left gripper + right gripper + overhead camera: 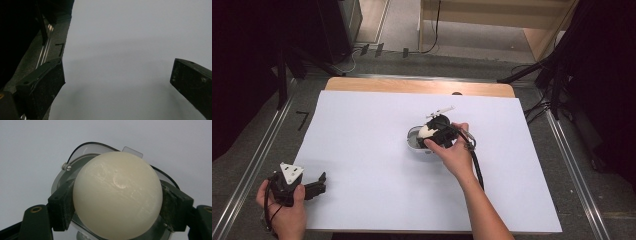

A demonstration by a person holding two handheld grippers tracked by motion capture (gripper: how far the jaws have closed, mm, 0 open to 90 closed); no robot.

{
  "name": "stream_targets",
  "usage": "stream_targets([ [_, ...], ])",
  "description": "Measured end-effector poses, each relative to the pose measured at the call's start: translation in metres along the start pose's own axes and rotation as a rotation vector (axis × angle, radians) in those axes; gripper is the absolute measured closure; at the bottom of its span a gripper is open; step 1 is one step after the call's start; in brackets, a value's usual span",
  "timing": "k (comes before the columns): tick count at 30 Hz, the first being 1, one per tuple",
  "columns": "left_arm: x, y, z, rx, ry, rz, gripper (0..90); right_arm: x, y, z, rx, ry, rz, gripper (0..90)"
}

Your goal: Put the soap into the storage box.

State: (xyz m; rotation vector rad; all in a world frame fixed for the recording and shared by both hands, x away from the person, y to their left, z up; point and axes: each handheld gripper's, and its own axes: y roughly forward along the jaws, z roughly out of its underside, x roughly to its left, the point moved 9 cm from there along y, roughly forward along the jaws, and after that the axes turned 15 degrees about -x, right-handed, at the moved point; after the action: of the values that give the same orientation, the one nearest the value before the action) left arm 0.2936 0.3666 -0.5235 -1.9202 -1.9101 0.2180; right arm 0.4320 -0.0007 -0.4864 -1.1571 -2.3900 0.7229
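The white paper-covered table top (362,150) lies bare from nine o'clock round to six o'clock, so a hand could cross there freely. Near its centre, a little toward three o'clock, the clear plastic container (413,140) and the cream egg-shaped ball (117,195) pinched in the right gripper (434,134) stand in the way. The left gripper (314,186), jaws wide apart, occupies the seven o'clock corner.

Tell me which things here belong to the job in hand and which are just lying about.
In the job:
- cream ball, clamped in the right tongs
- clear container right under the ball

Lying about:
- small white piece beyond the container
- left tongs, open and idle at the sheet's near left edge
- white sheet on the table
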Motion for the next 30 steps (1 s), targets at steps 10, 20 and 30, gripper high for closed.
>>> stream_targets([
  [10, 0.0, 0.0, 0.0, 0.0, 0.0, 0.0, 0.1, -0.0023, 0.0027, 0.004, 0.019, 0.01, 0.012, 24.4],
  [20, -0.0001, 0.0002, 0.0, -0.001, 0.0, 0.0, 0.1, -0.0042, 0.0057, 0.0086, 0.043, 0.018, 0.021, 24.3],
  [30, 0.0002, 0.0001, 0.0, 0.001, 0.002, -0.001, 0.1, -0.0051, 0.0021, 0.0072, 0.028, 0.031, 0.008, 24.3],
])
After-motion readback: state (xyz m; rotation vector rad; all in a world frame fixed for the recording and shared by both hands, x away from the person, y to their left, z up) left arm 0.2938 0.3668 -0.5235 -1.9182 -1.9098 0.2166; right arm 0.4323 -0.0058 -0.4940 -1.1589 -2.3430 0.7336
